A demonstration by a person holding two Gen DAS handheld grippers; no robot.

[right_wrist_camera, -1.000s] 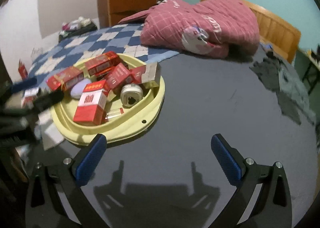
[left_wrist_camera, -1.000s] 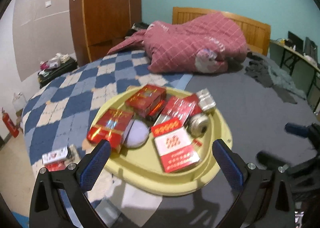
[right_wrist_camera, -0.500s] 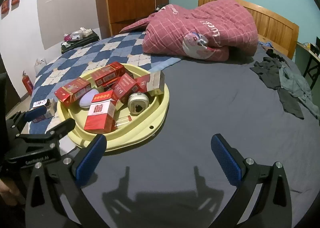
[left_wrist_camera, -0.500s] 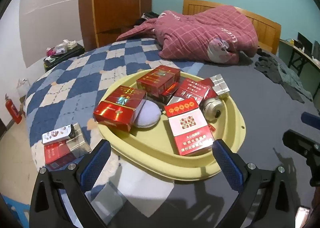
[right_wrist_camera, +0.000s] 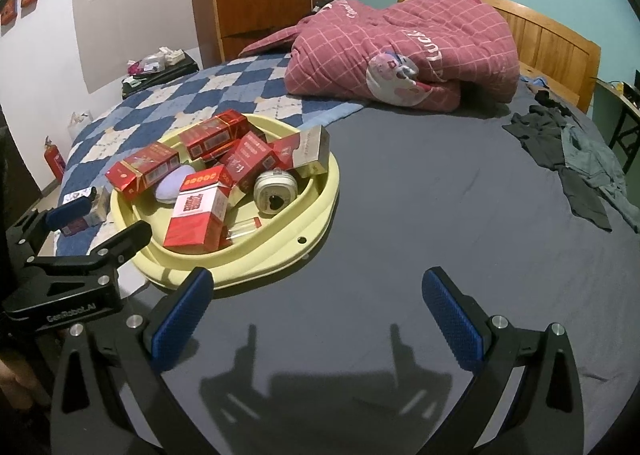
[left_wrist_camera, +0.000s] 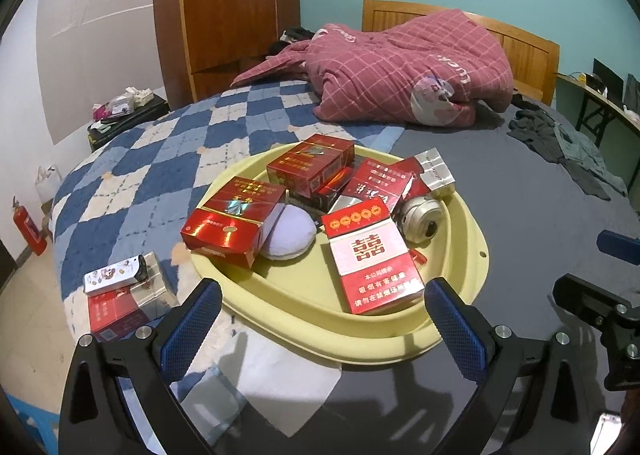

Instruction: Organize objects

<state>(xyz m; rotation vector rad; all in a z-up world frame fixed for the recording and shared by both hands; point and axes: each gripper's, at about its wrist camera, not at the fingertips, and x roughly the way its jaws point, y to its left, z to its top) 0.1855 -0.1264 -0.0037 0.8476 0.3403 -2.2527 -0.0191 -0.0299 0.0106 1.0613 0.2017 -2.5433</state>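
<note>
Yellow plastic tray [left_wrist_camera: 472,239] sits on the bed [right_wrist_camera: 420,215], heaped with red cigarette packs [left_wrist_camera: 374,259], a lilac pad [left_wrist_camera: 288,233] and a silver tin [left_wrist_camera: 420,215]. Left gripper [left_wrist_camera: 320,315] hovers at its near rim, jaws wide apart and empty; right gripper [right_wrist_camera: 316,307] likewise gapes empty over the dark sheet.

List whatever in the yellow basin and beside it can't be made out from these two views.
- Black box, left wrist view: mostly buried under red boxes in the yellow basin.
- Small clear-and-red item, right wrist view: half hidden behind the red-and-white pack; too small to identify.
- Packs on the quilt, left wrist view: lower edge cut off by the left tongs.
- Pack lettering: too small to read in the right wrist view.
</note>
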